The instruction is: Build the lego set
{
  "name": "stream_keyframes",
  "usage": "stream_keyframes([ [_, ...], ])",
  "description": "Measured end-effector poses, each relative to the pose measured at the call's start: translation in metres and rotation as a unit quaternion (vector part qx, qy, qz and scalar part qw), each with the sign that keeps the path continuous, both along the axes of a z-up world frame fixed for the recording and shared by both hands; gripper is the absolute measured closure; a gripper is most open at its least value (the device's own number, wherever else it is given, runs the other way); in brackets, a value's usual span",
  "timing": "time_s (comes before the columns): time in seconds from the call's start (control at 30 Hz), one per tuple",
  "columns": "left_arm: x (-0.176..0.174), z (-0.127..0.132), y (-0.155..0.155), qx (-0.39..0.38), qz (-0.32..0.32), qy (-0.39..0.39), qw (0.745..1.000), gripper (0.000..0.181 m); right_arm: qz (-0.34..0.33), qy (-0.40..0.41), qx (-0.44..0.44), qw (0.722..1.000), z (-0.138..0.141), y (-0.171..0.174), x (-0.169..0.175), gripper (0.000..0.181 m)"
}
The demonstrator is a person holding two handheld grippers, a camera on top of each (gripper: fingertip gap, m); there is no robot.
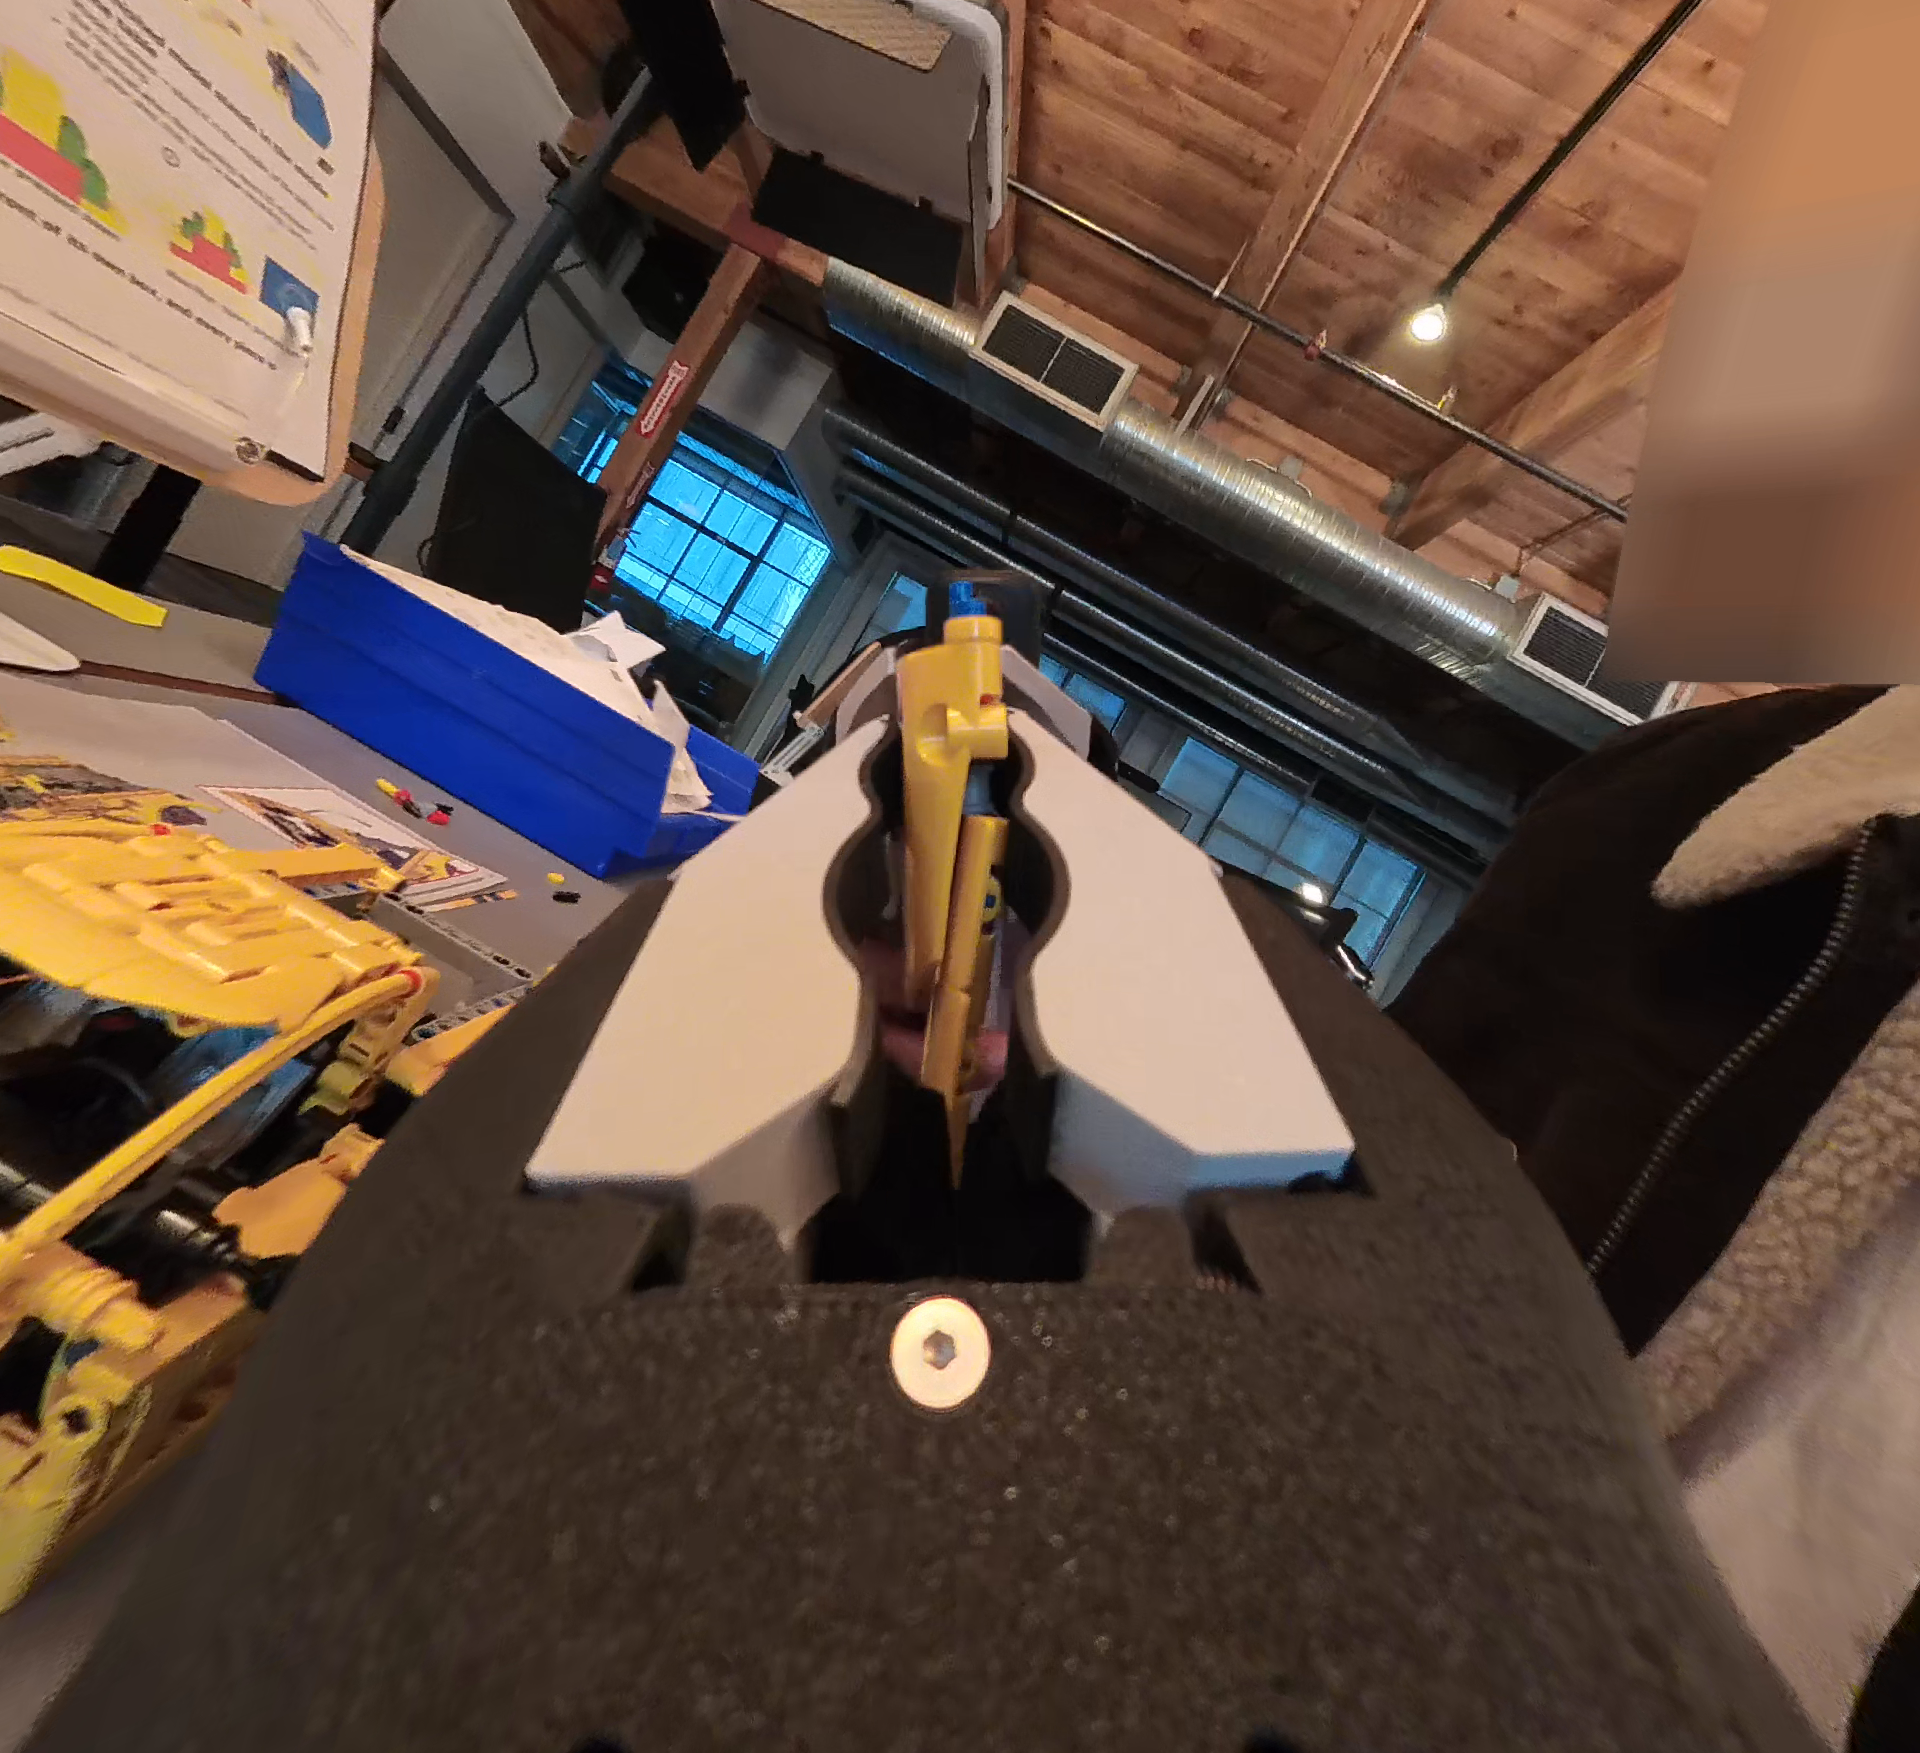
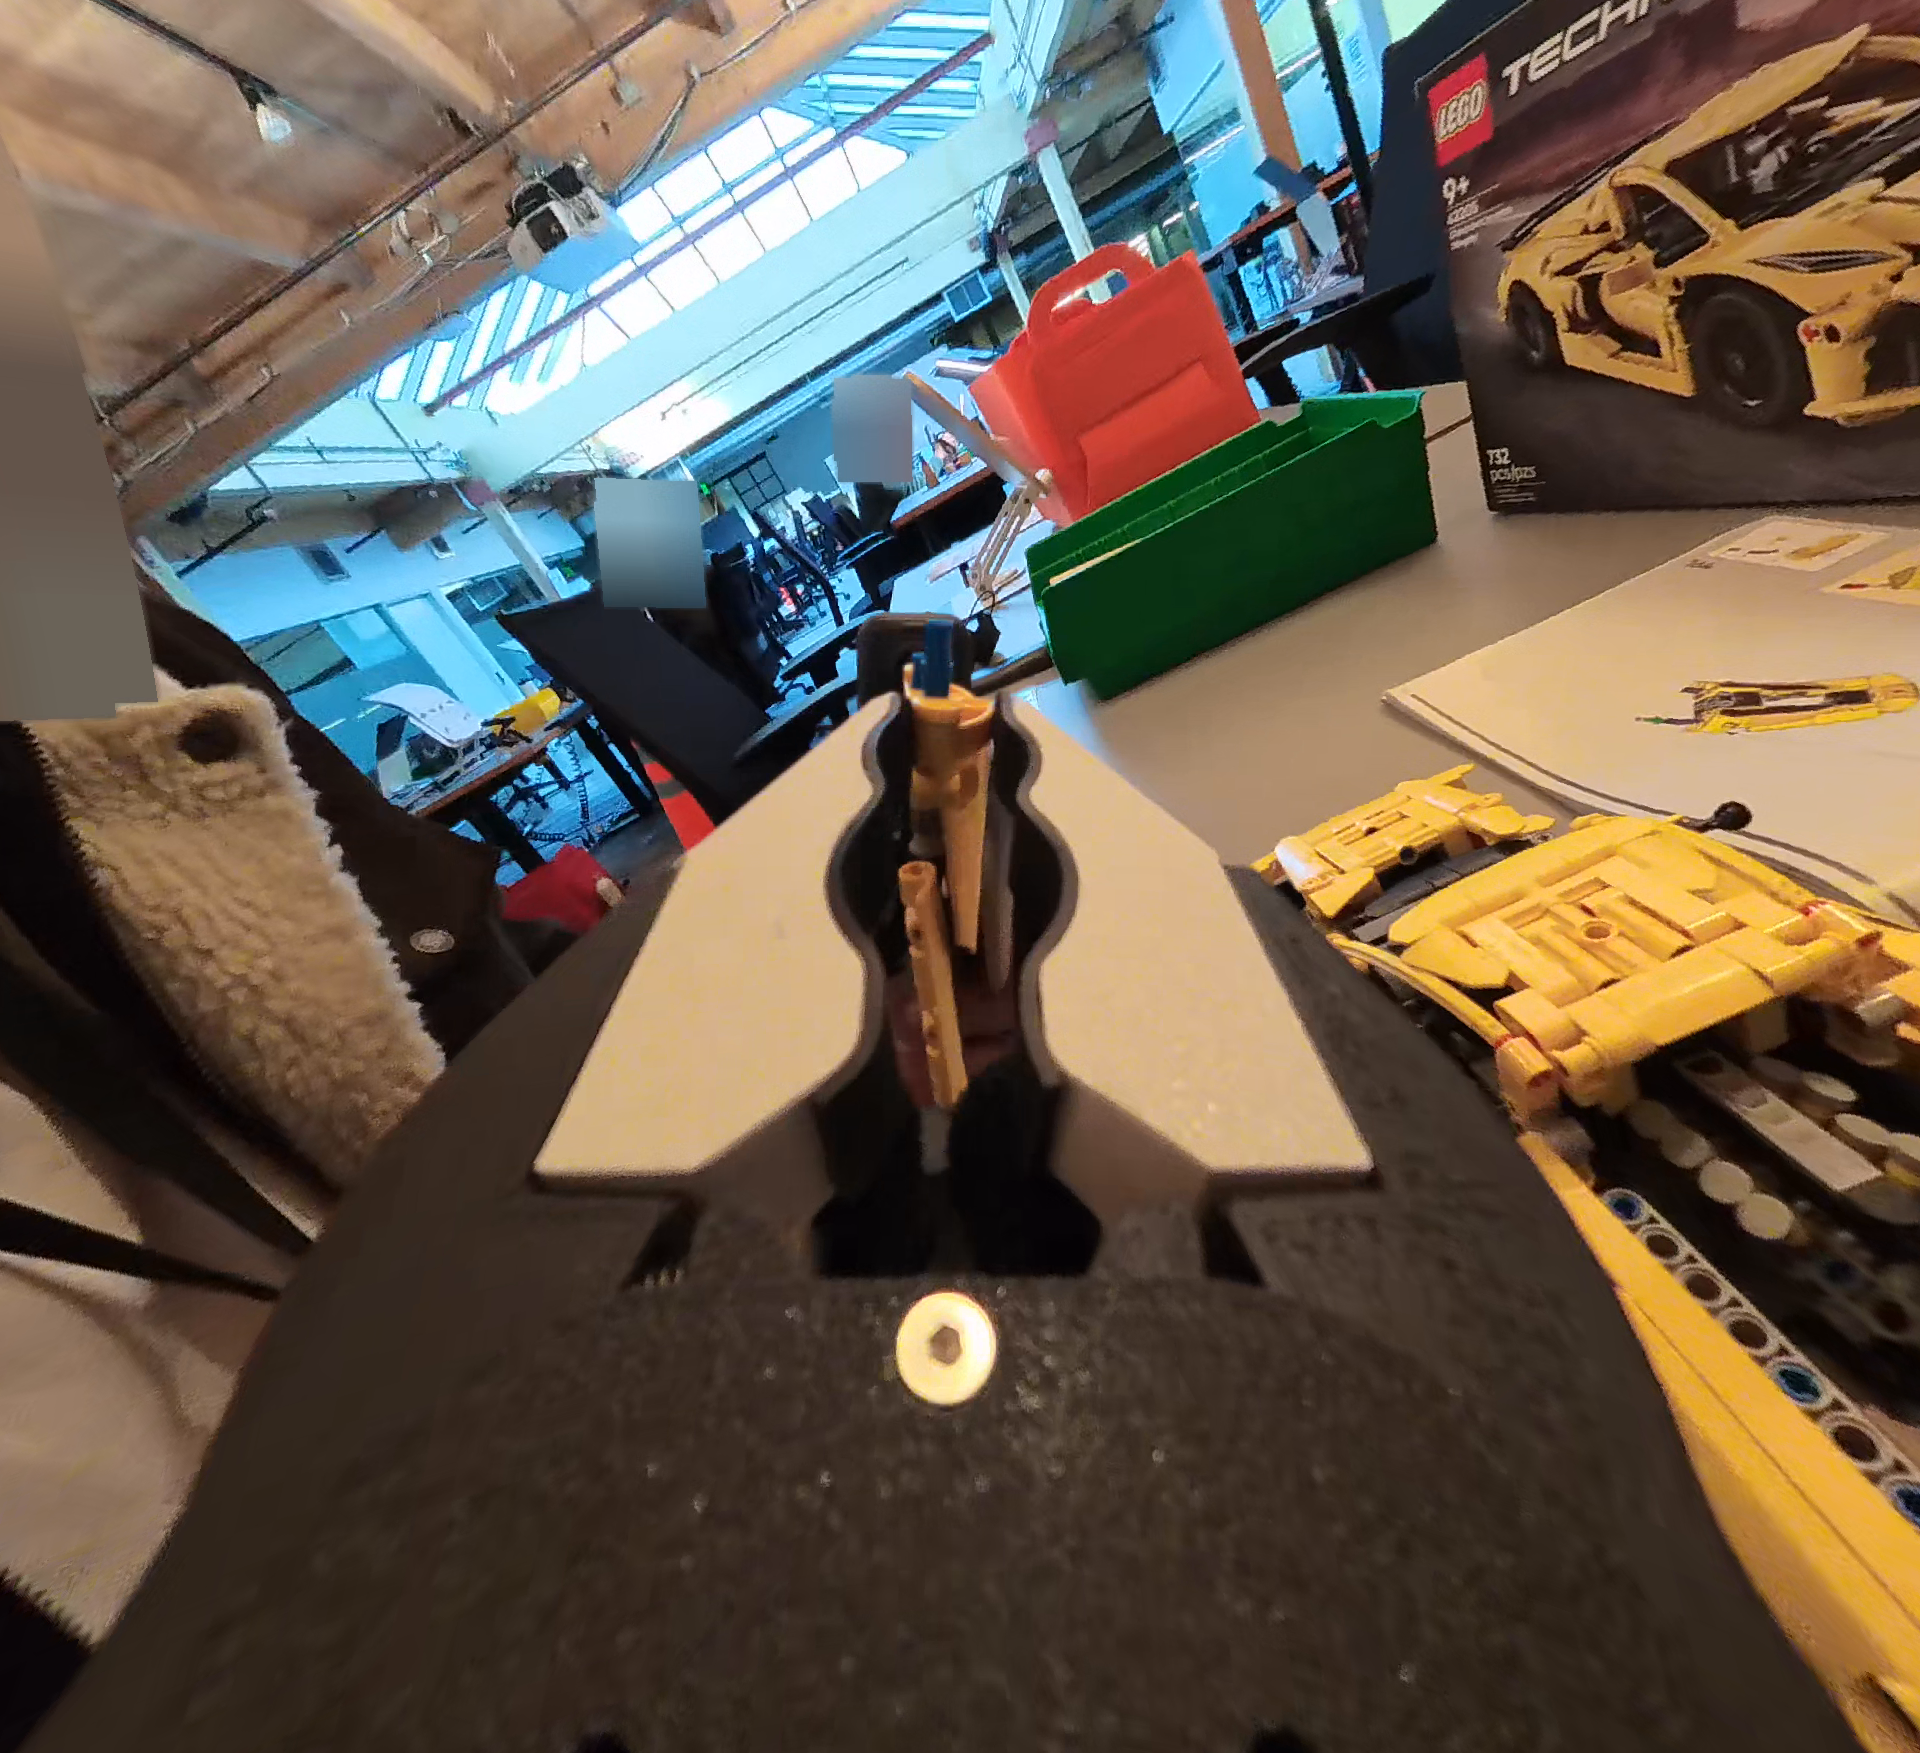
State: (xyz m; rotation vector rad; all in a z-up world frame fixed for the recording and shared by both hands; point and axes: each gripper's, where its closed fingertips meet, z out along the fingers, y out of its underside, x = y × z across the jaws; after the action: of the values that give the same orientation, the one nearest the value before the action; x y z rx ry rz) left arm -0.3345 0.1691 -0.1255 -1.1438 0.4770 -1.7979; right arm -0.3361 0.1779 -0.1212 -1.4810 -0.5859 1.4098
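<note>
Wooden beams overhead; grey table (image 2: 1247, 747) below. Both grippers, left (image 1: 951, 747) and right (image 2: 945, 737), clench one yellow subassembly (image 1: 951, 872) aloft between them. Car (image 2: 1558, 965) sits near right. Likely mid-joining; next, careful alignment onto car.

Open-plan loft workshop: timber ceiling (image 1: 1299, 41), exposed metal duct (image 1: 1299, 498), skylights (image 2: 727, 186), rows of desks (image 2: 499, 768).

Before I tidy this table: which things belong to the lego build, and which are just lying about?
Part of the build:
yellow lego subassembly, clamped in both hand-held grippers
yellow lego car
instruction booklet
set box
loose small pieces

Lying about:
green bin
blue bin
red bag
</note>
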Motion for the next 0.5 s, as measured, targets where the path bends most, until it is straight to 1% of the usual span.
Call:
stream_keyframes([
  [0.2, -0.0041, 0.0027, 0.0019, -0.008, -0.004, -0.016, 1.0, 0.167, -0.006, 0.025, -0.008, 1.0, 0.001, 0.0024, -0.0023, 0.166],
  [0.27, -0.0041, 0.0015, 0.0014, -0.012, -0.013, -0.017, 1.0, 0.167, -0.014, 0.006, 0.007, 1.0, 0.0001, 0.0011, -0.0021, 0.166],
  [0.33, -0.0027, 0.0023, -0.0007, -0.01, -0.02, -0.017, 1.0, 0.167, -0.034, -0.028, 0.054, 0.998, 0.0022, -0.0014, -0.0011, 0.166],
  [0.37, -0.0023, 0.0012, 0.0, -0.011, -0.019, -0.013, 1.0, 0.167, -0.042, -0.043, 0.059, 0.996, 0.0007, -0.0003, -0.0007, 0.166],
  [0.5, -0.0004, -0.0031, 0.0033, -0.011, -0.007, 0.005, 1.0, 0.166, -0.032, -0.029, 0.029, 0.999, -0.0049, 0.0031, 0.0014, 0.166],
])
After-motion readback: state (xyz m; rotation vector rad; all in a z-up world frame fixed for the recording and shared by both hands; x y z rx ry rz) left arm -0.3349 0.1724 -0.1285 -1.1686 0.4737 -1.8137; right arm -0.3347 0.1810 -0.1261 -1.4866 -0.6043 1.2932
